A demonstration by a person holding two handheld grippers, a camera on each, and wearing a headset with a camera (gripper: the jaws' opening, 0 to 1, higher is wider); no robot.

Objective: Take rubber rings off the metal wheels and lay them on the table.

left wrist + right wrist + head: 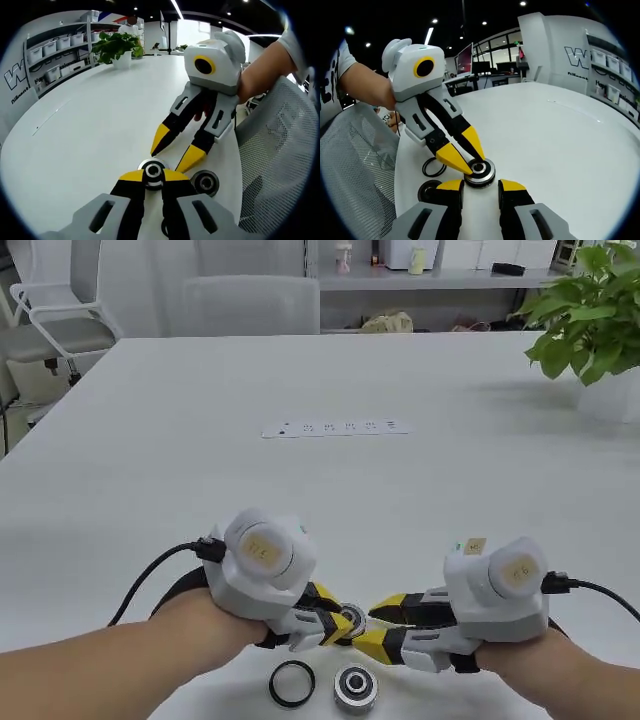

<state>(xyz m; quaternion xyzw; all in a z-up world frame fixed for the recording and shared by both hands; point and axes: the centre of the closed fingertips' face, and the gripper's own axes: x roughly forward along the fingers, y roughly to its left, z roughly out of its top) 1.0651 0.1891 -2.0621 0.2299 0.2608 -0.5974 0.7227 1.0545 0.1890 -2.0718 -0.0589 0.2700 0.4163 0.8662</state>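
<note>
Tongs status: my left tongs point(338, 626) are clamped on a metal wheel point(350, 620). In the left gripper view one yellow tip sits on each side of its rim. My right tongs point(372, 628) stand open with the jaws spread, and in the head view their tips point at 9 o'clock toward the same wheel. In the right gripper view the wheel sits just ahead of the gap between the two yellow tips, and I cannot tell whether either tip touches it. I also cannot tell whether the held wheel rests on the counter point(320, 490) or is lifted just off it, nor whether a ring is seated on it. In the head view a loose black rubber ring point(292, 683) lies flat on the counter at 7 o'clock from the held wheel, near the front edge. A second wheel point(355, 687) lies flat at 6 o'clock from the held one, just beside the loose ring at that ring's 3 o'clock and apart from it. Both tongs meet nose to nose near the front edge of the white counter. At 12 o'clock, well apart from them toward mid-counter, lies a pale strip of small labels point(335, 427). A potted plant point(585, 310) stands at the far 2 o'clock corner, and a chair point(250, 305) stands behind the far edge at 11 o'clock.
</note>
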